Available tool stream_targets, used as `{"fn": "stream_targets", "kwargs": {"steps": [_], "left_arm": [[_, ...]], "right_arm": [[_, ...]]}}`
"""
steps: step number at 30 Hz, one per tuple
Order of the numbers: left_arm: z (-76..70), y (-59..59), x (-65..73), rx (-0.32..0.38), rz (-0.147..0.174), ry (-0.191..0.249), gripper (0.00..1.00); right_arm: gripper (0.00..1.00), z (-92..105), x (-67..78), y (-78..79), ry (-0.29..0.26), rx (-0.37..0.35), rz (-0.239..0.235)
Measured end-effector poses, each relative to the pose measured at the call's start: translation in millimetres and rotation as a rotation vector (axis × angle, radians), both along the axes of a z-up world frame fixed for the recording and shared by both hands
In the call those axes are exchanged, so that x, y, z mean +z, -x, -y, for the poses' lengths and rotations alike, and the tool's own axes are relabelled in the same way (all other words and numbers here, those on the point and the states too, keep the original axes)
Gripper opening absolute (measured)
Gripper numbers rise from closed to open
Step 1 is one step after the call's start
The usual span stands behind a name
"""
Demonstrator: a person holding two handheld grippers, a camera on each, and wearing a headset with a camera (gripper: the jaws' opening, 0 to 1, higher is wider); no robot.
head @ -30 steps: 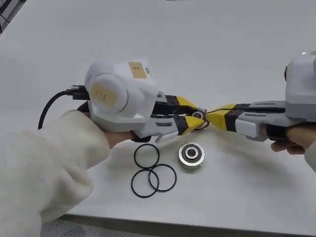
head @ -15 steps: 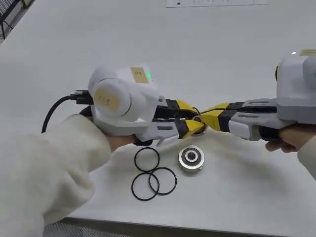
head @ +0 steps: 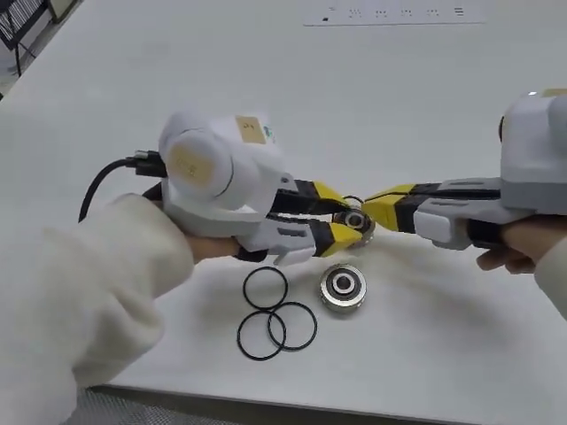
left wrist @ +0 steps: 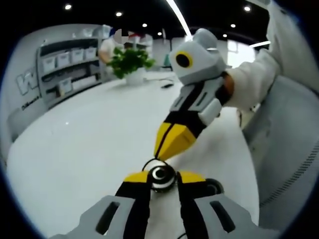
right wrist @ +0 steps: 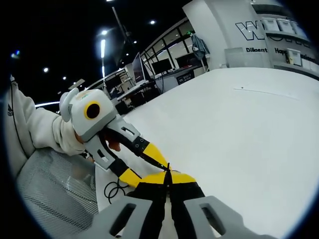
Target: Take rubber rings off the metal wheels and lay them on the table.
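Currently your left gripper clamps a small silver metal wheel, right gripper pinched closed on its barely-visible thin black rubber ring.

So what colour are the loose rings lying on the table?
Black, all three rubber rings on the table; the head view shows them best.

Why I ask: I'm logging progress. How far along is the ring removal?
Done: three rubber rings lie on the table beside one wheel. In hand: the left gripper clamps a second wheel while the right gripper, jaws shut, seems to pinch its thin ring. Left: pulling that ring free and laying it down.
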State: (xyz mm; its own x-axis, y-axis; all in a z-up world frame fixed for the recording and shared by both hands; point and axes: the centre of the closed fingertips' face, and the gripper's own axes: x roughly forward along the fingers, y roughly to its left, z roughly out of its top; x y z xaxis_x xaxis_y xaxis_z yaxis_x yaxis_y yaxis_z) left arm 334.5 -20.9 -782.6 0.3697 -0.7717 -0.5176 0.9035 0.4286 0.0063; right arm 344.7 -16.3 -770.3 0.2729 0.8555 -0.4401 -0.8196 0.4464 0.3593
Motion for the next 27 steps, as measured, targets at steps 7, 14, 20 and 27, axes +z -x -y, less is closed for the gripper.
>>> {"fn": "stream_targets", "kwargs": {"steps": [7,14,20,27], "left_arm": [[-12.5,8.8,19.6,-0.014,-0.007,-0.035,0.37],[-27.2,21.8,47.0,-0.024,0.047,-0.058,0.46],[-45.2,39.0,63.3,-0.029,0.073,-0.085,0.57],[-72.1,54.5,82.1,0.028,0.104,-0.098,0.67]], "right_arm": [[0.0,-2.6,12.9,-1.3,-0.043,-0.002,-0.001],[0.0,-9.8,23.0,8.2,-0.064,0.044,-0.002],[0.0,-19.0,27.4,21.0,-0.069,0.096,-0.005],[0.0,-29.6,28.3,34.1,-0.062,0.152,-0.02]]}}
